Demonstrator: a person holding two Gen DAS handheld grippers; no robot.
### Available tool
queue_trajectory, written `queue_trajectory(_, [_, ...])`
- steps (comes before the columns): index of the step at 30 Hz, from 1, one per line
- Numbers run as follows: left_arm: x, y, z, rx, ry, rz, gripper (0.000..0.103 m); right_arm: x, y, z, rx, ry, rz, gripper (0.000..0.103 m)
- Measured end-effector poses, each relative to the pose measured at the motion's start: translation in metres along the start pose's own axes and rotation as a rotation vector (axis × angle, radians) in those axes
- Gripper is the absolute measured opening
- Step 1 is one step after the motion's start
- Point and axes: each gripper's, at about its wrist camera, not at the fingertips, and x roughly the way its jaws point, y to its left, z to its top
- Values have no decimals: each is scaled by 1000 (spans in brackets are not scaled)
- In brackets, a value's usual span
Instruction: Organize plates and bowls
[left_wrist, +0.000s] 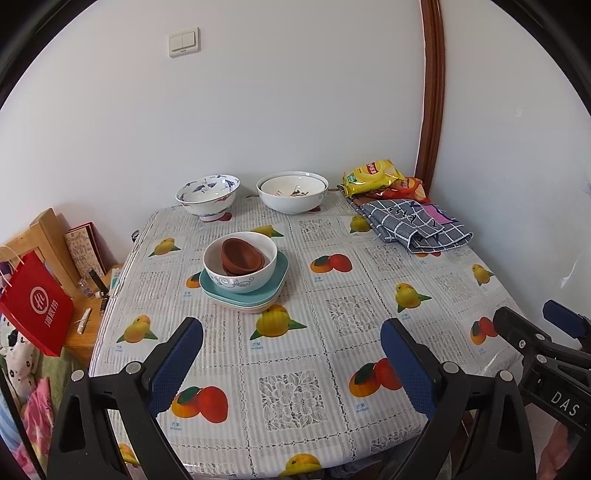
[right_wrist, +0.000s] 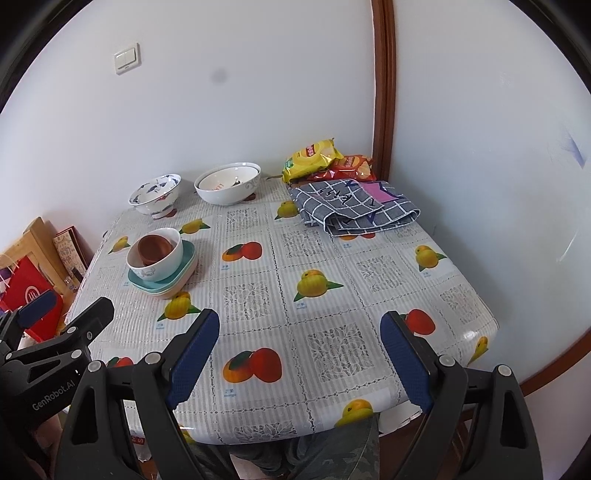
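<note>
A white bowl (left_wrist: 255, 275) holding small brown bowls (left_wrist: 242, 255) sits on stacked teal and cream plates (left_wrist: 243, 297) left of the table's middle; the stack also shows in the right wrist view (right_wrist: 162, 284). A blue-patterned bowl (left_wrist: 207, 195) and a nested pair of white bowls (left_wrist: 291, 195) stand at the back by the wall. My left gripper (left_wrist: 291, 363) is open and empty above the table's near edge. My right gripper (right_wrist: 299, 356) is open and empty to its right, and shows at the left view's right edge (left_wrist: 535, 332).
A folded grey checked cloth (left_wrist: 413, 223) and snack bags (left_wrist: 373, 175) lie at the back right corner. The table (left_wrist: 332, 280) has a fruit-print cover. A wooden shelf (left_wrist: 48, 236) with a red bag (left_wrist: 37, 302) stands left of it. Walls close the back and right.
</note>
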Motion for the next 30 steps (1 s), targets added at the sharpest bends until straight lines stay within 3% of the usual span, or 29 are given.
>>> queue_trajectory(30, [3, 4, -4, -13, 15, 15, 98, 1, 3, -2, 1, -4, 5, 88])
